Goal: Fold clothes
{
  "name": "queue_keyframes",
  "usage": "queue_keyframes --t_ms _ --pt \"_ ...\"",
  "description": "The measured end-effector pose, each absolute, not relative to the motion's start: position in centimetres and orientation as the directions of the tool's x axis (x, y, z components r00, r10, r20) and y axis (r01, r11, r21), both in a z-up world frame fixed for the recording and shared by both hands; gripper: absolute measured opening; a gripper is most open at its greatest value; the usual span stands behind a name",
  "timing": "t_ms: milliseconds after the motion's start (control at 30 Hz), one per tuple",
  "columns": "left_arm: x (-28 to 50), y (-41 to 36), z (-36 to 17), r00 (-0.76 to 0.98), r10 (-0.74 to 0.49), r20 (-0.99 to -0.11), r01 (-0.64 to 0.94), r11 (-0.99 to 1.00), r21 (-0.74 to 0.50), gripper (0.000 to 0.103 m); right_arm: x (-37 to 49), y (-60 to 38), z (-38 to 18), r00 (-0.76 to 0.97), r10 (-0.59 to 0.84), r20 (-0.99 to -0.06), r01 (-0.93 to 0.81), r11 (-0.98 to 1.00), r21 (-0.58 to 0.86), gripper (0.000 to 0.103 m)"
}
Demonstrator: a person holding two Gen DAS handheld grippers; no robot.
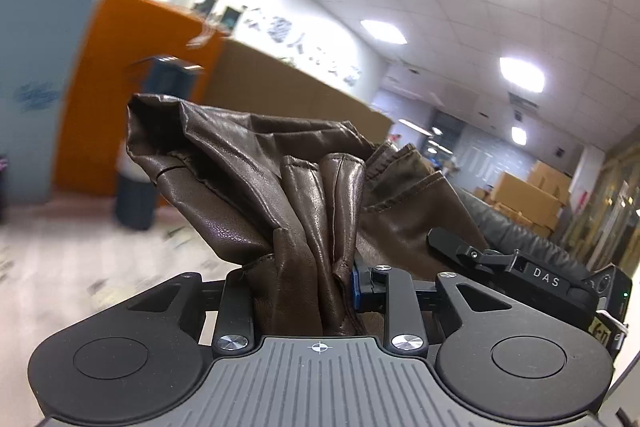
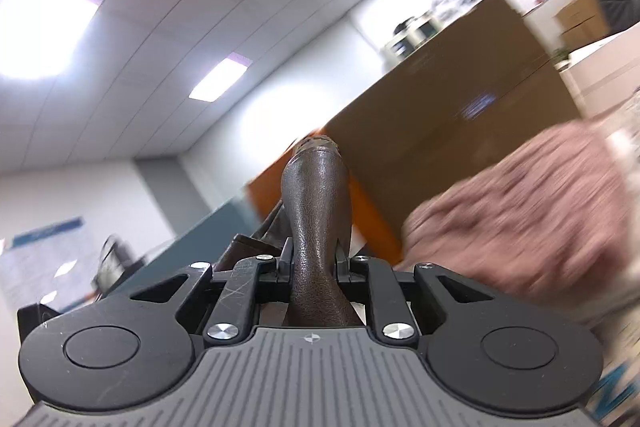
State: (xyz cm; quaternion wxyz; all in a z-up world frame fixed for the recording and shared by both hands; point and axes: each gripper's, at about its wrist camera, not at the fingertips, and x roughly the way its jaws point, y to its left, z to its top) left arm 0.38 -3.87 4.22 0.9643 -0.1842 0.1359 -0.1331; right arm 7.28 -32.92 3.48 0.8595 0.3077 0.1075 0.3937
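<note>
The left tool (image 1: 304,291) is clamped on a thick bunch of a brown leather garment (image 1: 256,179), several pleats gathered between its fingers; the right tool (image 2: 314,267) is clamped on a narrow rolled part of the same brown leather (image 2: 316,211). Both views tilt toward ceiling and far wall, so the garment is judged to be held aloft; no desk is visible and its lower part cannot be seen. A blurred pinkish mass (image 2: 520,211) lies just right of the right tool; it cannot be identified. Judgement: the step is spreading the piece before folding. Recommended: draw the tools apart evenly, keep both grips firm, lower level. Risk: the left bunch is bulky and may slip.
</note>
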Motion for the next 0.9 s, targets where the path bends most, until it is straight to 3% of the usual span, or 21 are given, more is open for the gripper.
queue_keyframes --t_ms 167,333,433,500,533,600,733,900 --pt "6.3 -7.2 4.5 0.907 -0.363 -0.213 0.264 0.885 -0.382 0.027 10.2 -36.6 3.1 0.771 0.63 0.094 -0.535 0.561 0.631 0.014" --pt "10.8 -10.1 3.3 0.9 -0.36 -0.248 0.273 0.906 -0.323 0.03 12.2 -38.7 1.4 0.86 0.506 0.065 -0.424 0.638 0.643 0.014" --pt "12.3 -11.5 1.8 0.906 -0.312 -0.286 0.234 0.932 -0.278 0.043 13.5 -38.9 0.3 0.903 0.429 -0.011 -0.326 0.702 0.633 0.014" --pt "12.7 -11.9 0.7 0.923 -0.242 -0.298 0.176 0.957 -0.231 0.068 14.3 -39.2 -0.6 0.914 0.399 -0.073 -0.267 0.727 0.633 0.015" --pt "12.7 -11.9 0.2 0.935 -0.193 -0.297 0.135 0.97 -0.203 0.088 14.4 -39.2 -1.0 0.918 0.386 -0.091 -0.247 0.738 0.628 0.018" --pt "12.6 -11.8 -0.7 0.943 -0.135 -0.304 0.08 0.979 -0.188 0.101 14.6 -39.0 -1.3 0.924 0.36 -0.128 -0.213 0.763 0.61 0.029" --pt "12.8 -11.5 -2.4 0.919 -0.12 -0.375 0.038 0.975 -0.219 0.103 16.0 -37.9 -2.5 0.918 0.285 -0.274 -0.092 0.828 0.552 0.052" --pt "11.8 -11.3 -2.2 0.915 -0.147 -0.377 0.045 0.963 -0.267 0.103 17.3 -38.0 -3.8 0.902 0.264 -0.342 -0.028 0.825 0.564 0.069"
